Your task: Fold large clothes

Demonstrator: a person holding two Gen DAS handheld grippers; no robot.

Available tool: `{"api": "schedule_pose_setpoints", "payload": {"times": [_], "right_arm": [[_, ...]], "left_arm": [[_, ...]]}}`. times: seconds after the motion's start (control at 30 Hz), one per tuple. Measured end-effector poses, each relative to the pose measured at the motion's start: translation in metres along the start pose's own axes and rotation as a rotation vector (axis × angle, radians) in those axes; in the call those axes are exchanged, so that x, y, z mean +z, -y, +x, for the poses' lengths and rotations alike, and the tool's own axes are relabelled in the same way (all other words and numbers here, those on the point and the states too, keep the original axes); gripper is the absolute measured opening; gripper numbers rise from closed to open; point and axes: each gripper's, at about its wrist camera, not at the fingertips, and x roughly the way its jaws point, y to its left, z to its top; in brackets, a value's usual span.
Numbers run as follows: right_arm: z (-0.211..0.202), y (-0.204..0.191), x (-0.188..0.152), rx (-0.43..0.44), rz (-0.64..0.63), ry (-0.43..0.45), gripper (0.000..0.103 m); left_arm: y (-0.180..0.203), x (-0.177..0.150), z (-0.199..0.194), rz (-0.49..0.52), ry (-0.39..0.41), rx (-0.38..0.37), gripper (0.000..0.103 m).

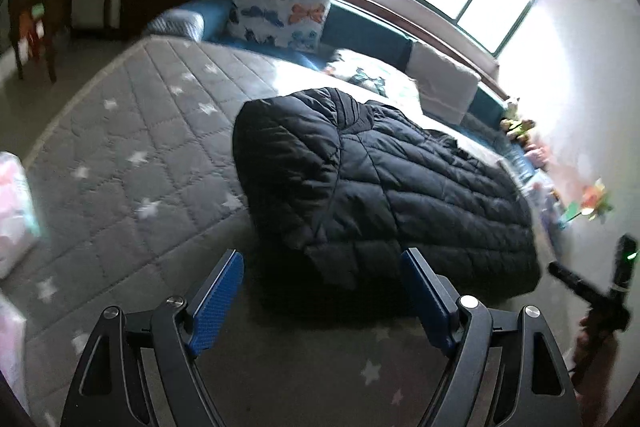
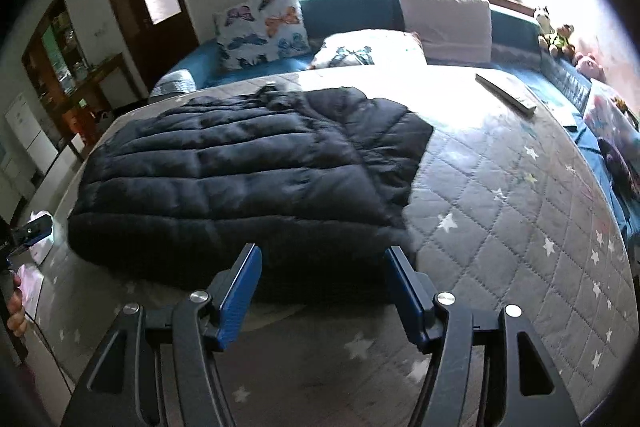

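the black quilted puffer jacket [image 2: 248,163] lies spread on the grey star-printed quilted bed cover [image 2: 500,211], close to the bed's near edge, with one side apparently already turned in over the body. the left gripper [image 1: 322,289] and the right gripper [image 2: 322,285] hover just short of its near hem, jaws wide apart and empty. this looks like the pause between folds. next, each gripper likely needs to pinch a near corner and carry it toward the butterfly-print pillow [image 2: 264,27].

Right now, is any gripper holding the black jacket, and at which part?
Nothing is held. The left gripper and right gripper are both open, apart from the black jacket on the bed.
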Motion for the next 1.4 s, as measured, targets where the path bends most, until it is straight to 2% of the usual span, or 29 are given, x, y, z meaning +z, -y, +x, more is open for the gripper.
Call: {"api": "schedule_pose_setpoints", "payload": {"times": [0.03, 0.1, 0.27, 0.33, 0.57, 0.6, 0.67, 0.77, 0.93, 1.2, 1.3, 1.4], "right_arm": [[0.005, 0.006, 0.004, 0.0, 0.006, -0.015, 0.072], [0.015, 0.018, 0.012, 0.005, 0.017, -0.041, 0.072], [0.039, 0.046, 0.027, 0.099, 0.08, -0.114, 0.072], [0.049, 0.055, 0.032, 0.098, 0.097, -0.137, 0.072], [0.077, 0.079, 0.044, 0.247, 0.185, -0.196, 0.086], [0.081, 0.08, 0.045, 0.254, 0.191, -0.207, 0.092], [0.092, 0.081, 0.044, 0.304, 0.208, -0.242, 0.095], [0.104, 0.085, 0.044, 0.364, 0.245, -0.273, 0.102], [0.122, 0.092, 0.042, 0.463, 0.297, -0.321, 0.103], [0.121, 0.069, 0.049, 0.462, 0.222, -0.355, 0.103], [0.127, 0.056, 0.055, 0.472, 0.185, -0.384, 0.103], [0.128, 0.044, 0.06, 0.445, 0.137, -0.396, 0.103]], "left_arm": [[-0.007, 0.007, 0.01, -0.016, -0.019, -0.032, 0.086], [-0.013, 0.014, 0.022, -0.034, -0.044, -0.049, 0.086], [-0.033, 0.035, 0.056, -0.084, -0.089, -0.1, 0.086], [-0.042, 0.041, 0.069, -0.118, -0.112, -0.128, 0.086], [-0.065, 0.052, 0.097, -0.216, -0.141, -0.242, 0.089], [-0.067, 0.053, 0.101, -0.225, -0.15, -0.258, 0.091], [-0.071, 0.053, 0.109, -0.233, -0.163, -0.281, 0.092], [-0.073, 0.056, 0.12, -0.228, -0.179, -0.293, 0.1], [-0.07, 0.057, 0.142, -0.242, -0.211, -0.349, 0.103], [-0.067, 0.064, 0.161, -0.239, -0.25, -0.361, 0.103], [-0.057, 0.063, 0.164, -0.232, -0.257, -0.366, 0.103], [-0.041, 0.063, 0.164, -0.195, -0.251, -0.357, 0.103]]}}
